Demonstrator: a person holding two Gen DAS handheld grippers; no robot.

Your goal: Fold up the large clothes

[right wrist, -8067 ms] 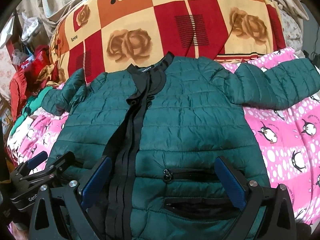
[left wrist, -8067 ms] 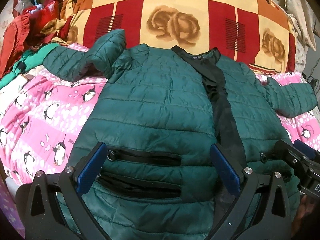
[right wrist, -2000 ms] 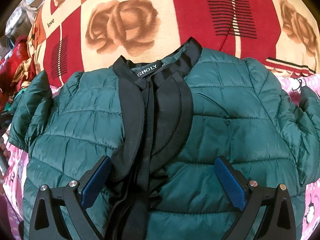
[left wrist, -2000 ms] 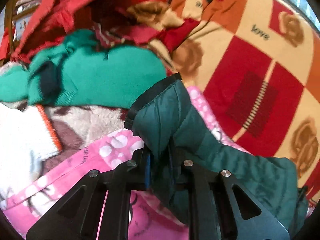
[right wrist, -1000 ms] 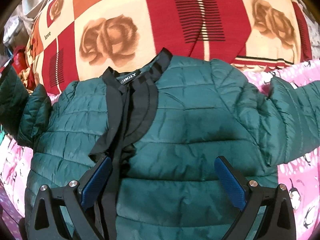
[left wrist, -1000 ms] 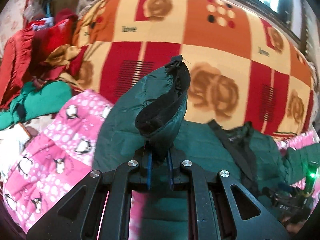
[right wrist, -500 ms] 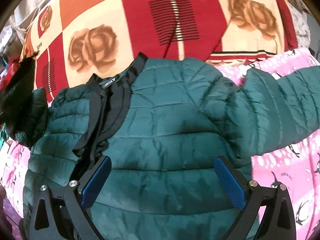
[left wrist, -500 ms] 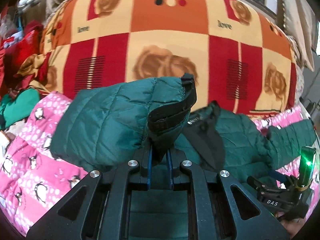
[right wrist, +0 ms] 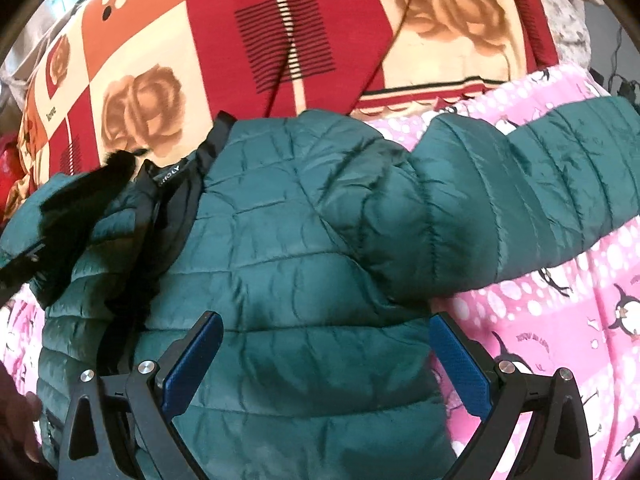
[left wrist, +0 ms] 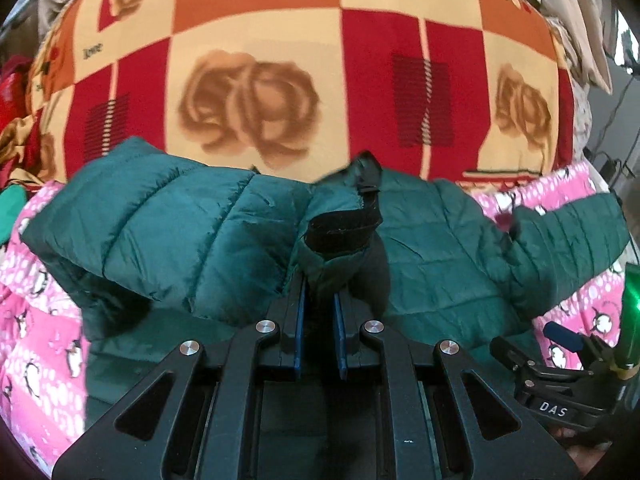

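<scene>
Gripping sleeve cuff (left wrist: pixel 338 236), left claw (left wrist: pixel 319 334) only.

Dark green quilted jacket (right wrist: pixel 280 240) face up, one sleeve (left wrist: pixel 180 232) drawn across its chest

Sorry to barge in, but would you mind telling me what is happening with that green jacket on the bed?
A person with a handheld gripper in each hand is folding a dark green puffer jacket spread on a pink penguin blanket. The left gripper is shut on the cuff of one sleeve, holding that sleeve over the jacket's front. The right gripper is open above the jacket's body, holding nothing. The other sleeve lies stretched out to the side, not yet folded.
</scene>
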